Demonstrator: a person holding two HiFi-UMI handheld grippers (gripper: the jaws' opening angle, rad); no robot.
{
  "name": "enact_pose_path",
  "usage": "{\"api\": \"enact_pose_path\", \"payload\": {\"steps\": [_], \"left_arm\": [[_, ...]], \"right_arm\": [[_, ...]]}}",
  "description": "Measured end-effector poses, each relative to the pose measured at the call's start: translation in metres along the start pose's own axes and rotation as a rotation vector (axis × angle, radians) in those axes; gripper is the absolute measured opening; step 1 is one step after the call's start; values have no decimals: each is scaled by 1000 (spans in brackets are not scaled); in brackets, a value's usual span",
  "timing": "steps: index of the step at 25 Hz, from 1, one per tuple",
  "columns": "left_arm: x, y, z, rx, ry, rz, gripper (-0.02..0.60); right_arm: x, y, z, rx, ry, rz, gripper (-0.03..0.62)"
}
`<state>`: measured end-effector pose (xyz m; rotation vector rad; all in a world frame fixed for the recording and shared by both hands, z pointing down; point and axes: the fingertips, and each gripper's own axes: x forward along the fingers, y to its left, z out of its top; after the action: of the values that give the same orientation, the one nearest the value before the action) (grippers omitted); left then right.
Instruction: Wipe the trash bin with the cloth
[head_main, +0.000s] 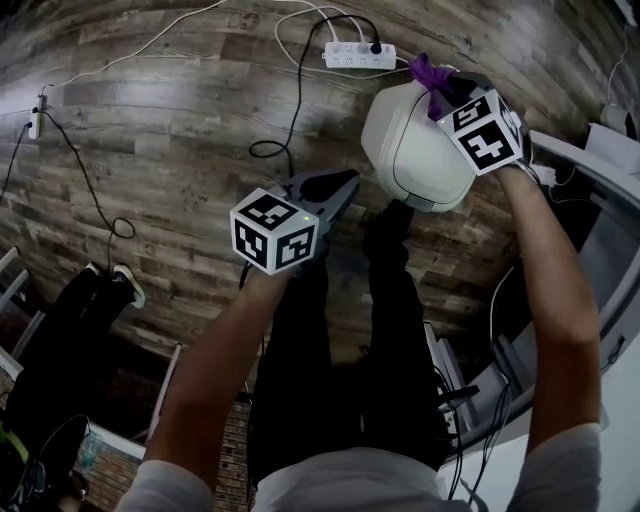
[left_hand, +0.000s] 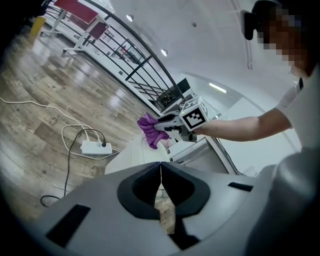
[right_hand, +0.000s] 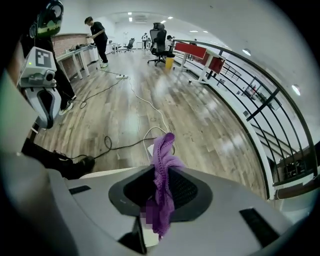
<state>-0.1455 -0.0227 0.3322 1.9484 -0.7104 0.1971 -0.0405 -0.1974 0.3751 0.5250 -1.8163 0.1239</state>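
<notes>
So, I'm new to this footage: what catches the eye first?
The purple cloth, clamped in the right gripper, at the far edge of the white trash bin, upper right in the head view. The left gripper is shut, empty, apart from the bin at centre.

Looks like a big open-plan office. Far ahead of the right claw (right_hand: 161, 172): black swivel chairs (right_hand: 159, 35) and red-topped tables (right_hand: 191, 49). Off to its left, a desk (right_hand: 75, 52) with a person (right_hand: 97, 32) standing at it. Wood-look floor (right_hand: 200, 115) with cables (right_hand: 127, 145) trailing all over, black railing (right_hand: 260, 100) along the claw's right.
</notes>
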Motion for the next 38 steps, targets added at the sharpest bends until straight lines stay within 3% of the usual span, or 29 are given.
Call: {"api": "enact_pose_path", "payload": {"steps": [11,20,24,30,38], "left_arm": [[9,4,3,-10,-2,-5,5],[9,9,-6,-27,8,-11,5],[6,10,-6,-33,2,-13,5],[3,13,-11,-44,-1,-10,5],[2,11,-16,-50,-5,-11,5]], "right_arm": [[40,-59,5,-301,184,-39,89],[70,-25,-10,-470,317,82,89],[74,-6,-13,-486,341,146,89],[73,1,-14,-491,345,155,89],[73,28,6,-481,267,192,89]]}}
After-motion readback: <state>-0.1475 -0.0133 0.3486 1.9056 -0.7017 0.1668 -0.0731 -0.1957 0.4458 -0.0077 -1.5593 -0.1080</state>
